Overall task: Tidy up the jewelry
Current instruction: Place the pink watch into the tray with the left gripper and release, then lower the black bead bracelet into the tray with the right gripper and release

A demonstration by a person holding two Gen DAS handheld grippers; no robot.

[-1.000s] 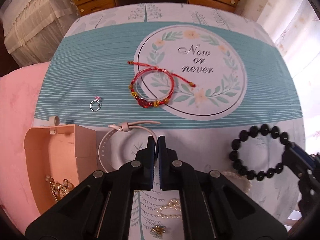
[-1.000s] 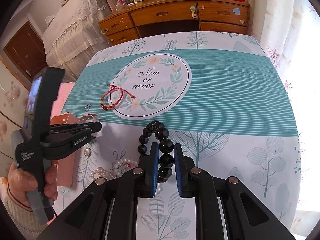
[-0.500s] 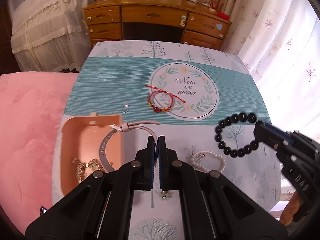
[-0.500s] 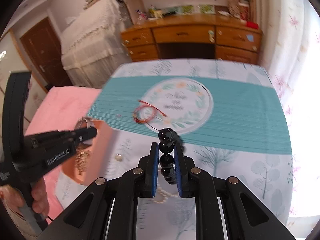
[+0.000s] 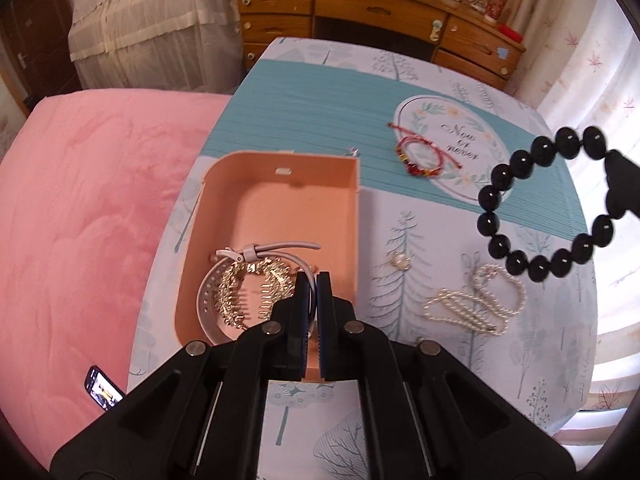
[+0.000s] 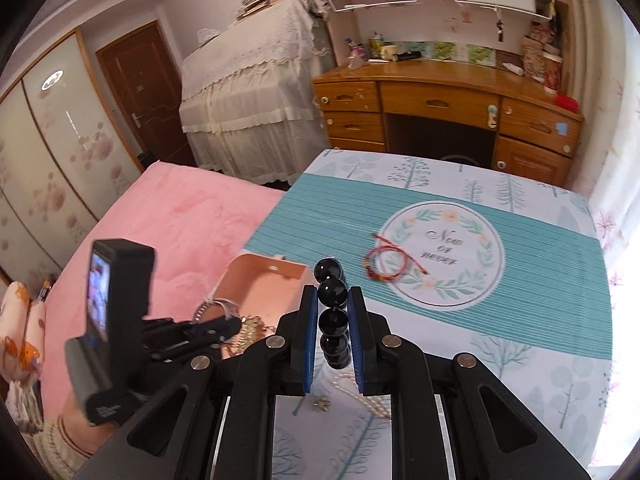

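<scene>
Bracelet: our right gripper [image 6: 331, 303] clamps black bead bracelet [image 5: 540, 204] in the air, right of the box [image 5: 276, 216]; its lower beads are hidden.
Left gripper [image 5: 312, 300]: fingers nearly together on white band [image 5: 280, 249], above the box.

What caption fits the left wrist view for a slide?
Left gripper shut on white belt over open peach jewelry box; right gripper holds black bead bracelet aloft.

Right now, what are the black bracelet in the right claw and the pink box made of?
black bracelet: glossy round beads with sharp highlights, looks like polished stone or glass; can't tell which. pink box: matte, thin rigid walls with rounded corners, probably moulded plastic.
</scene>
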